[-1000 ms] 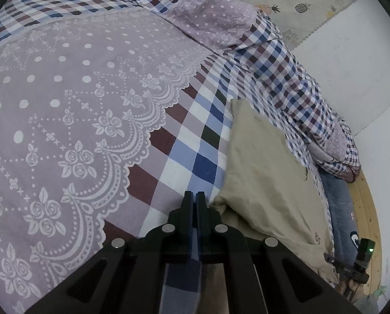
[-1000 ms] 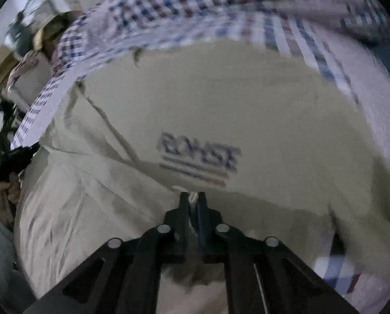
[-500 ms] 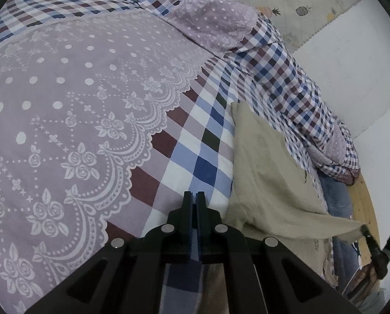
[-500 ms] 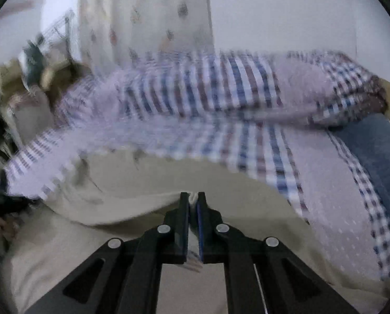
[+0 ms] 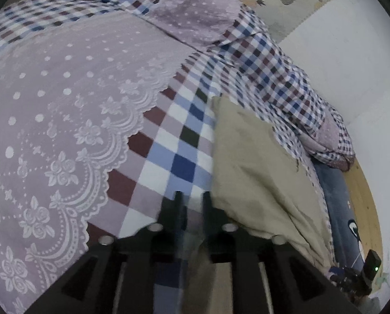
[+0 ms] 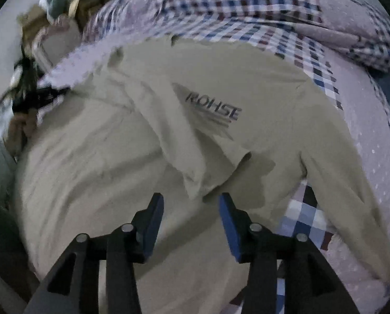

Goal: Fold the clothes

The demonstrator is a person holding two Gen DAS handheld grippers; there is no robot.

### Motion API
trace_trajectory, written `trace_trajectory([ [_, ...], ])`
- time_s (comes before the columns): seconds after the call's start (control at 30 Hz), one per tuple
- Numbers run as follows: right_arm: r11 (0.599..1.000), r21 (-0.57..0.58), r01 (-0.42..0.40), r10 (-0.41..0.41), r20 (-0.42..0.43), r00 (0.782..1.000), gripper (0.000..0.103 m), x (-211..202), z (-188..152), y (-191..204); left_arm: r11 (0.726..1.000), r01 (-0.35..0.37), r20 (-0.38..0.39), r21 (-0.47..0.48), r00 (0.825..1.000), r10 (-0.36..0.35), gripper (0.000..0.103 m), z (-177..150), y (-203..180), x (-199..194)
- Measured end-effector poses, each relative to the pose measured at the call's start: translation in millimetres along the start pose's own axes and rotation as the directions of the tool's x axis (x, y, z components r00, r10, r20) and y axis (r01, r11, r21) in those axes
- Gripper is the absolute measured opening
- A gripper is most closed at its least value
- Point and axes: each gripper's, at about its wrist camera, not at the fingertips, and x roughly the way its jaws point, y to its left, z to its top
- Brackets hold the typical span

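Observation:
A beige garment (image 6: pixel 132 162) printed "ROHSE" lies spread on the bed. One flap is folded across its middle, and the flap's corner (image 6: pixel 195 191) rests just beyond my right gripper (image 6: pixel 192 201), which is open with nothing between its blue pads (image 6: pixel 227 217). In the left wrist view the same beige garment (image 5: pixel 249 162) lies to the right. My left gripper (image 5: pixel 192 196) hovers at its left edge, open with a narrow gap over the checked cover, holding nothing.
The bed carries a lilac lace-print cover (image 5: pixel 64 99) with a checked border (image 5: pixel 174 146). A checked quilt (image 5: pixel 263 60) is bunched along the far side by a white wall (image 5: pixel 351 73). A dark blue garment (image 5: pixel 336 209) and wooden edge (image 5: pixel 362 204) lie at right.
Both grippers were shut and are now open. The right one let go of the beige flap, which now lies folded over the garment. The left gripper's view barely shifted.

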Motion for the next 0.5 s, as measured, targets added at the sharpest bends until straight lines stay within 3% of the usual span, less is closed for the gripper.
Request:
trace_trajectory([
  [0.07,0.999,0.038,-0.01,0.009,0.038,0.999,0.047,-5,-1,-7,0.999,0.004,0.007,0.04,1.0,-0.004,0.042,1,-5,-5],
  [0.17,0.998,0.063,-0.002,-0.004,0.091,0.996,0.048,-12,3,-13,0.984,-0.04,0.021,0.175,0.999,0.037,0.043,2,-20,-13],
  [0.3,0.993,0.099,0.06,-0.074,0.147,0.986,0.048,-21,3,-16,0.929,-0.106,0.024,0.355,0.994,0.104,0.042,-3,-45,-10],
  [0.4,0.973,0.201,0.112,-0.151,0.191,0.97,0.05,-32,7,-34,0.891,-0.157,0.006,0.426,0.985,0.171,0.042,-6,-56,6],
  [0.5,0.957,0.269,0.112,-0.168,0.197,0.966,0.054,-36,10,-49,0.837,-0.212,-0.007,0.505,0.968,0.249,0.034,-6,-66,25],
])
